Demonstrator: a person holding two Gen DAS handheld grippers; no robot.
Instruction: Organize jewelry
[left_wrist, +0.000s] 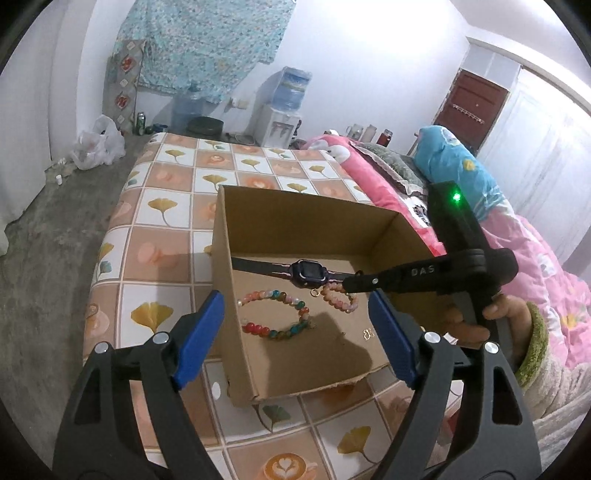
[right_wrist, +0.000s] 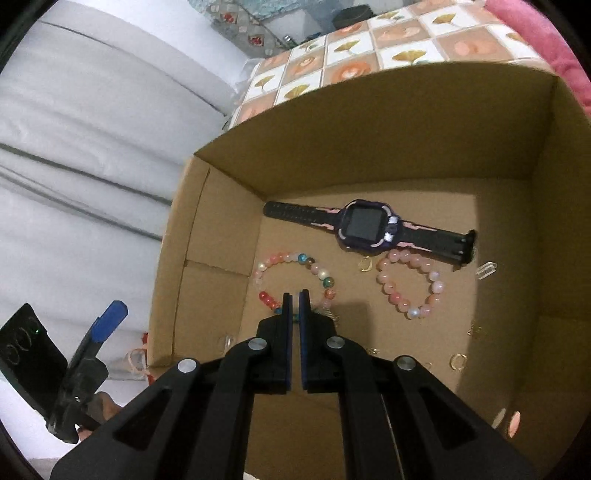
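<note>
An open cardboard box (left_wrist: 295, 218) (right_wrist: 369, 147) stands on the bed. In it lie a dark watch (left_wrist: 306, 269) (right_wrist: 365, 225), a multicoloured bead bracelet (left_wrist: 275, 297) (right_wrist: 325, 282), a pink bead bracelet (left_wrist: 341, 302) (right_wrist: 391, 291), gold rings (right_wrist: 458, 361) and a clear piece (right_wrist: 485, 271). My left gripper (left_wrist: 295, 332) is open and empty, just in front of the box's near left corner. My right gripper (left_wrist: 349, 285) (right_wrist: 295, 295) reaches into the box from the right, shut, its tips just above the multicoloured bracelet with nothing seen between them. One blue finger (right_wrist: 110, 317) of the left gripper shows at lower left.
The bed has a tile-patterned cover (left_wrist: 177, 206) with a pink quilt (left_wrist: 535, 258) and blue pillow (left_wrist: 454, 162) on the right. A water dispenser (left_wrist: 284, 110) and a white bag (left_wrist: 96, 147) stand by the far wall. Concrete floor (left_wrist: 55, 240) lies left. Small items (right_wrist: 136, 358) lie outside the box.
</note>
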